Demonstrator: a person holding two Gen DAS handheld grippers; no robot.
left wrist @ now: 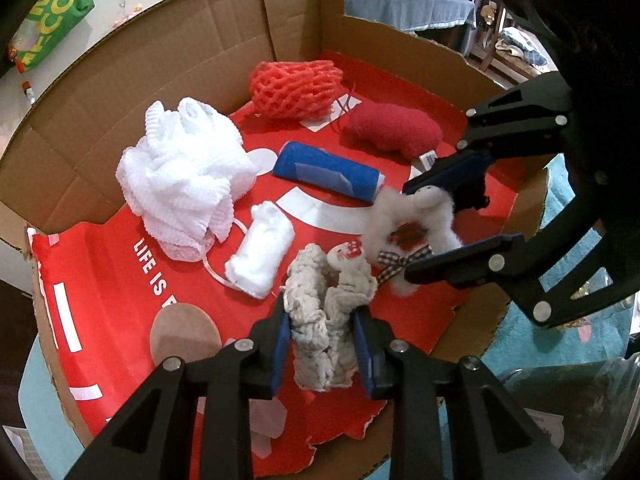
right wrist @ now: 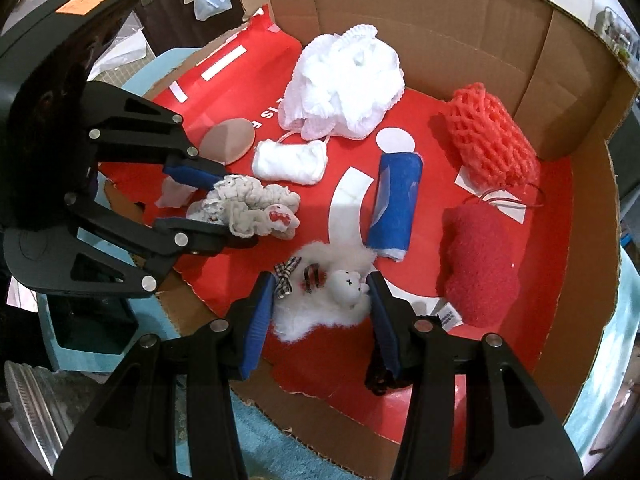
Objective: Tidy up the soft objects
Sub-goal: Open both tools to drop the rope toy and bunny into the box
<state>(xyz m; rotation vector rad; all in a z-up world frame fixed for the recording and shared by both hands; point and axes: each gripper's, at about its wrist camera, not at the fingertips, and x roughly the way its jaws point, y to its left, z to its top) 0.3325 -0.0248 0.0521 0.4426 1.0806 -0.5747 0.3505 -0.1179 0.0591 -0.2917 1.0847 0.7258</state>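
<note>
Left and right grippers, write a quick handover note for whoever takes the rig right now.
Left gripper: jaws around the grey knitted scrunchie, pads at its sides; grip not confirmed.
Right gripper: open, straddling the white fluffy toy, not closed.
Both items lie on the red sheet in the cardboard tray.
Untouched: white mesh pouf, white roll, blue roll, orange foam net, red plush.
Done: nothing visibly sorted. Left: everything.
</note>
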